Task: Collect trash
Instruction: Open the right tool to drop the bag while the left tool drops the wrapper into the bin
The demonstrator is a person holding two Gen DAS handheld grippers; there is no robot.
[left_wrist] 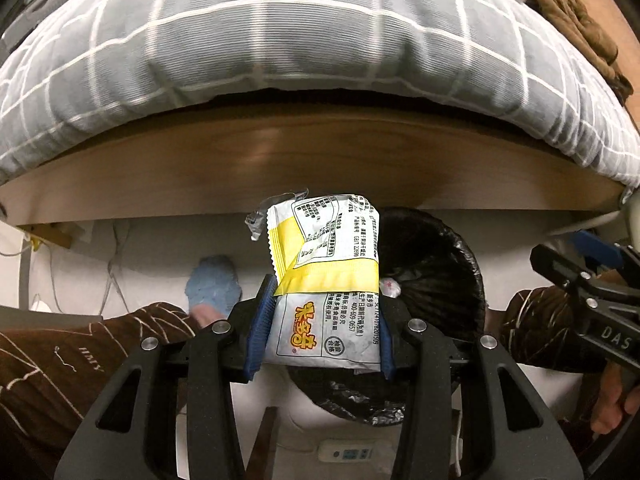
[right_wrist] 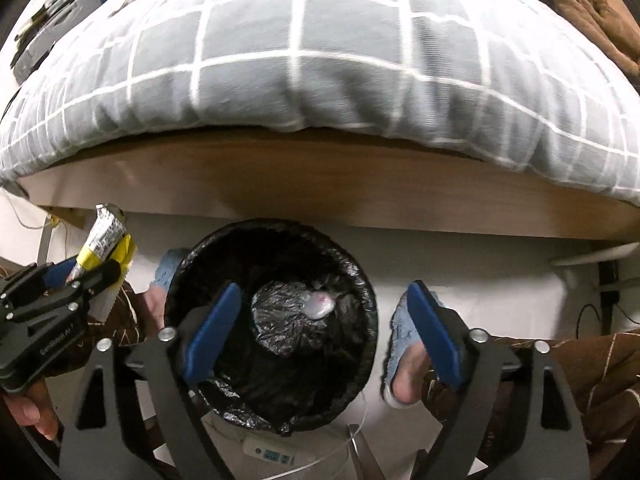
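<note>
1. Jaws, left gripper (left_wrist: 322, 334): clamped on a white and yellow printed snack wrapper (left_wrist: 326, 276), blue pads pressing both of its sides; the wrapper stands upright above the near rim of the bin.
2. Jaws, right gripper (right_wrist: 324, 336): spread wide with nothing between them, positioned over the bin mouth.
3. Grey quilt with white grid lines (right_wrist: 320, 52): lies on the bed, overhanging the brown wooden bed frame (right_wrist: 320, 184).
4. Round waste bin lined with a black plastic bag (right_wrist: 272, 248): stands on the pale floor just beside the bed frame, between the person's feet.
5. Brown patterned trouser legs (left_wrist: 60, 360): one on each side of the bin.
6. Blue fluffy slippers (right_wrist: 400, 336): worn, flanking the bin.
7. Small pale crumpled item (right_wrist: 318, 304): rests at the bottom of the bin.
</note>
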